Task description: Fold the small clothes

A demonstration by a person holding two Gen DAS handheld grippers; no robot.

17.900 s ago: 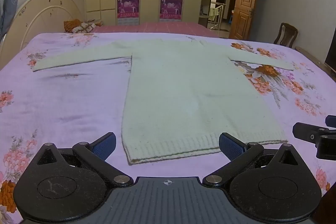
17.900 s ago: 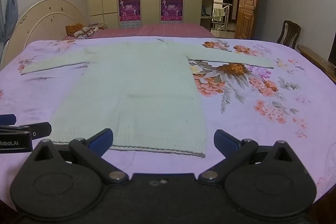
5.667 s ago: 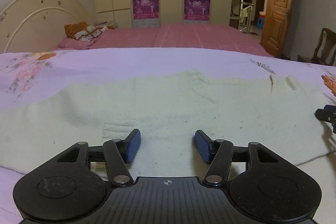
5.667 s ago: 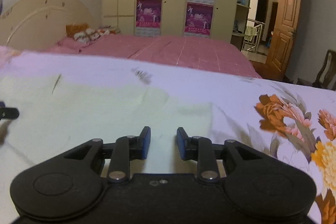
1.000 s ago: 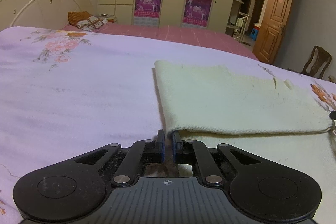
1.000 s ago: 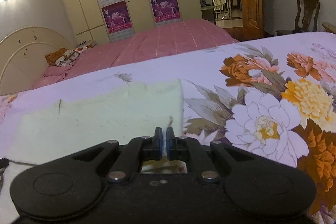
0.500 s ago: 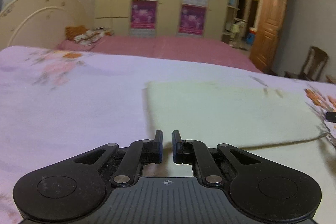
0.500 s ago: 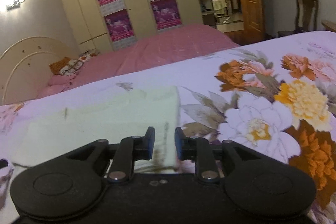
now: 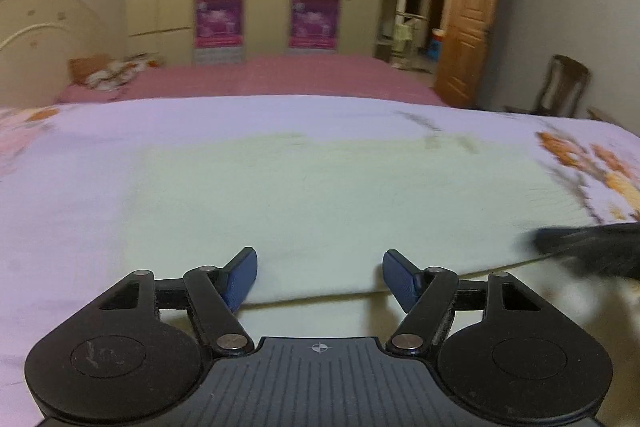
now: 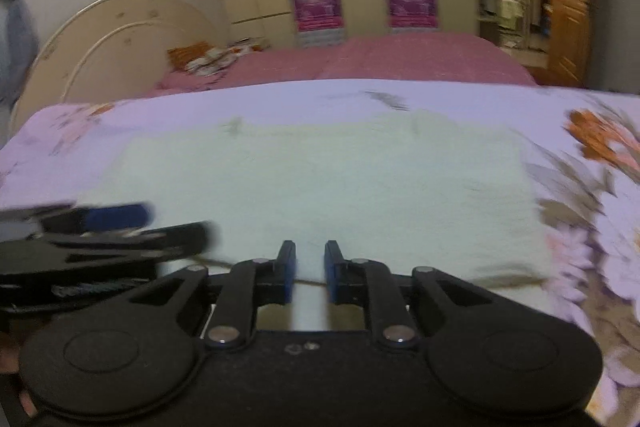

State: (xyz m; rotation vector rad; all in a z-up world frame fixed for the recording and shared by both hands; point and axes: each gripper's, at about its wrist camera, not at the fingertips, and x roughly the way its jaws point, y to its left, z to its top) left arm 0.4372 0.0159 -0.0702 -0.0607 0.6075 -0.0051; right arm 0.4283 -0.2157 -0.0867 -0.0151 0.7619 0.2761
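Bed: a big bed (image 9: 80,211) covered with a soft lilac sheet printed with orange and pink flowers is seen filling the lower half of both views
Sweater: a pale cream knitted sweater (image 9: 320,195), folded into a wide flat block, is laid on the lilac sheet in the middle of the bed; a second cream layer is seen sticking out under its near edge
Pink bed: a second bed with a pink cover (image 10: 400,59) is seen behind, with a curved cream headboard (image 10: 120,39) at its left
Cupboards: tall cream doors with four purple posters (image 9: 220,19) are seen on the back wall
Left gripper: the black left gripper with blue pads (image 9: 319,277) is held low over the near edge of the sweater; its jaws are being opened wide and nothing is pinched, cloth is only seen lying under the gap
Right gripper: the black right gripper with blue pads (image 10: 310,273) is held over the same near edge, close beside the left one; its jaws are being closed, a small gap is left, and the pads are not pressed on the cloth
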